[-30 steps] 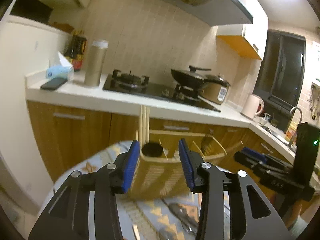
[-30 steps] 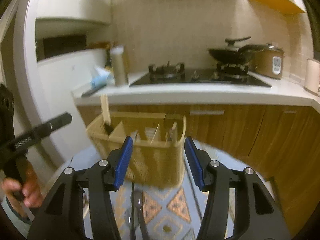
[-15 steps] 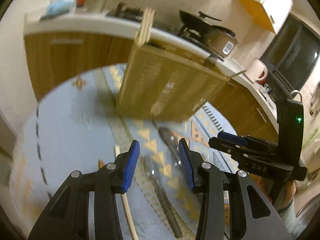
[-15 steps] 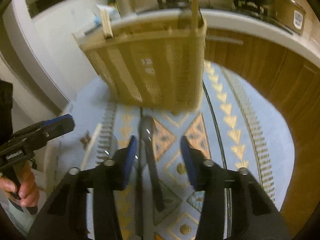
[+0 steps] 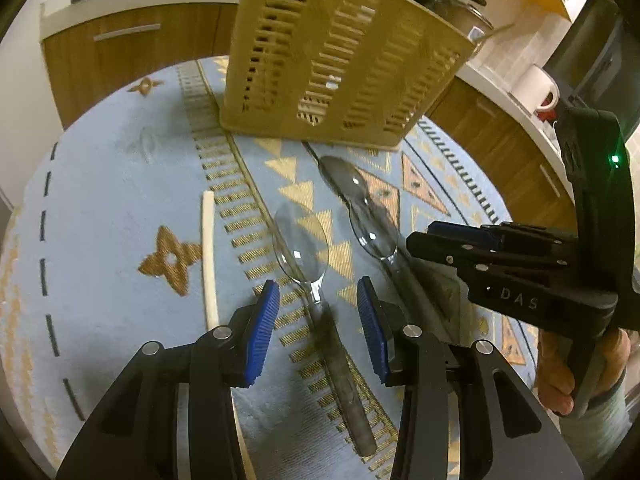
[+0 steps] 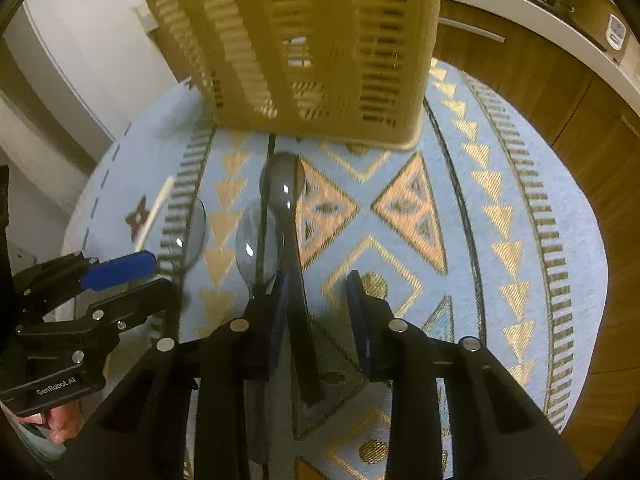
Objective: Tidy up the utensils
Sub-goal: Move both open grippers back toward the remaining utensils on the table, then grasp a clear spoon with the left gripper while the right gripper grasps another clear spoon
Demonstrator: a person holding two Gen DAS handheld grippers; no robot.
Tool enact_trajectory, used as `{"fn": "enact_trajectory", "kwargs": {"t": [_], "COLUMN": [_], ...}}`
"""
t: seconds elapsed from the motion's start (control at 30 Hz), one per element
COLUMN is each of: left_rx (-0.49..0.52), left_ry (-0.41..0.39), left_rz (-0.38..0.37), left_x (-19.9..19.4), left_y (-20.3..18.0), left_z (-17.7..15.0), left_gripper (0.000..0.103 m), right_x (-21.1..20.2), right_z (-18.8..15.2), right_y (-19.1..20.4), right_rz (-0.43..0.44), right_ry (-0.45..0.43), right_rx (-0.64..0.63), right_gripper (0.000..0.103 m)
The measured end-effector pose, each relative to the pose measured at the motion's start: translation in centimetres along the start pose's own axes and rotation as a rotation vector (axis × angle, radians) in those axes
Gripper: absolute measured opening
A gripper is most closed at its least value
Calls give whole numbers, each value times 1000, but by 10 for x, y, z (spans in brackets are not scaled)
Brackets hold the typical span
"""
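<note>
The tan slotted plastic utensil basket (image 5: 340, 60) runs off the top of both views, so its rim and contents cannot be seen; only dark shapes show through the narrow slots, and in the right wrist view its wall (image 6: 320, 40) is smeared by blur. It stands on a round table covered by a pale blue woven cloth with gold triangle and star patterns (image 5: 120, 200). Three spoons with clear, glassy bowls and dark matte handles lie on the cloth in front of the basket. The nearest spoon (image 5: 304, 252) has its handle between the spread blue ribbed pads of the left gripper (image 5: 318, 320), which touch nothing. A second spoon (image 5: 372, 228) lies just beside it, its handle partly hidden under the right gripper (image 5: 460, 240), and a third spoon (image 5: 344, 176) lies nearest the basket, its bowl overlapping the second one's. In the right wrist view the right gripper (image 6: 318, 312) is also spread, with that third spoon's (image 6: 282, 184) long handle running between its pads; contact cannot be made out. A cream, slender chopstick (image 5: 209, 256) lies apart to the left, its lower end cut off by the left gripper.
</note>
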State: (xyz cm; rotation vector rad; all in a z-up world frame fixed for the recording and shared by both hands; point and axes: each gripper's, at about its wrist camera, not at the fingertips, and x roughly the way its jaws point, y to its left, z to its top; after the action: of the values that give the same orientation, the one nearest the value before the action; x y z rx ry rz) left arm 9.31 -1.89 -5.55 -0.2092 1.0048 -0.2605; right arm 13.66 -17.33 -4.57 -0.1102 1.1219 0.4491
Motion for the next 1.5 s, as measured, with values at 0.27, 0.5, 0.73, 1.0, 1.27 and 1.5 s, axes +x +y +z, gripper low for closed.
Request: {"fn": "enact_trajectory", "kwargs": {"t": [0.27, 0.5, 0.73, 1.0, 1.27, 1.5], "left_rx": [27, 30, 66, 98, 194, 259], "left_ry": [9, 16, 19, 16, 46, 79], "left_rz": [43, 52, 85, 105, 150, 191], "left_x": [3, 5, 9, 10, 17, 18], "left_y": [-6, -6, -13, -20, -32, -28], "left_z": [1, 3, 4, 2, 2, 8], "left_gripper": [38, 38, 38, 38, 43, 18], "right_x": [0, 4, -5, -25, -23, -21], "right_z": [-3, -4, -15, -42, -51, -21], "right_y": [14, 31, 17, -24, -30, -46], "right_rz": [-5, -75, -85, -142, -85, -37], "right_ry": [5, 2, -3, -1, 47, 77], "right_rx": [-43, -120, -53, 94, 117, 140], "right_gripper": [25, 10, 10, 10, 12, 13]}}
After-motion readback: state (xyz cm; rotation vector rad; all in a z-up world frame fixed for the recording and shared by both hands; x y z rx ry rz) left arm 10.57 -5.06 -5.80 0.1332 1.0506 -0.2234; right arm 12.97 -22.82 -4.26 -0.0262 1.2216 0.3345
